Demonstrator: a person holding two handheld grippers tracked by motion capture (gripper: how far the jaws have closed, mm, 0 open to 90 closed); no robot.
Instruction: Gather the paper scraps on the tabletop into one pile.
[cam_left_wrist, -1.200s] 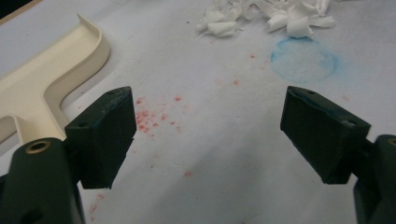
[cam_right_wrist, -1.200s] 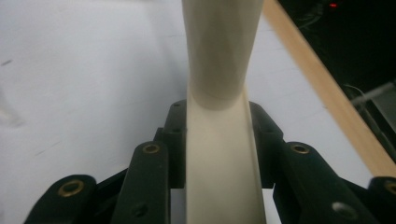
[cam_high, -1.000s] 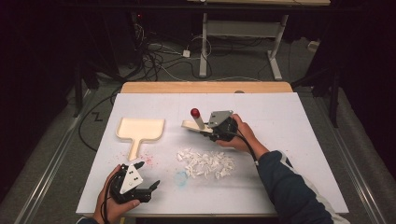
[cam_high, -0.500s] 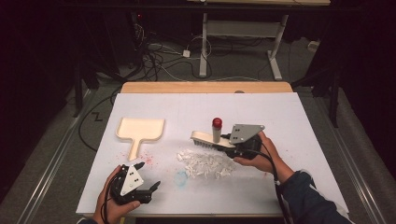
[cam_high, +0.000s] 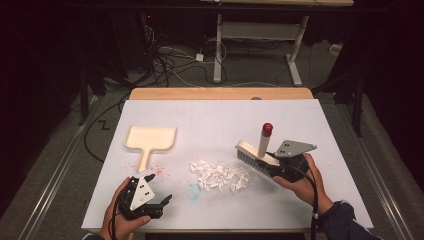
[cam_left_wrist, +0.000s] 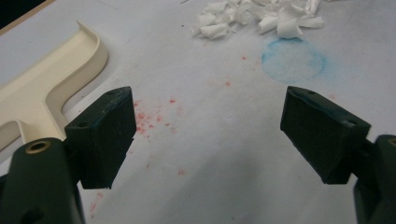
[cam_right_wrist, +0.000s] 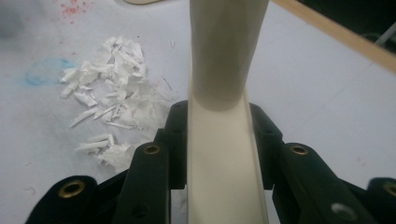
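A pile of white paper scraps (cam_high: 220, 176) (cam_right_wrist: 109, 100) lies mid-table on the white sheet. Just right of it my right gripper (cam_high: 274, 166) (cam_right_wrist: 219, 140) is shut on a cream hand brush (cam_high: 254, 154) (cam_right_wrist: 224, 84), whose red-tipped handle (cam_high: 267, 129) sticks up and whose bristles rest by the pile's right edge. A cream dustpan (cam_high: 150, 140) (cam_left_wrist: 44, 88) lies flat at the left, handle toward me. My left gripper (cam_high: 162, 204) (cam_left_wrist: 205, 135) hovers open near the front left edge, nothing between its jaws, the dustpan to its left.
A blue chalk circle (cam_left_wrist: 293, 59) (cam_high: 192, 189) and red specks (cam_left_wrist: 154, 119) mark the sheet between dustpan and pile. The white table (cam_high: 220, 112) ends in a wooden strip (cam_high: 220, 93) at the back. Cables and table legs lie on the floor beyond.
My right gripper has carried the brush from the table's back middle rightward and toward me, down to the pile's right side. The left gripper has stayed put.
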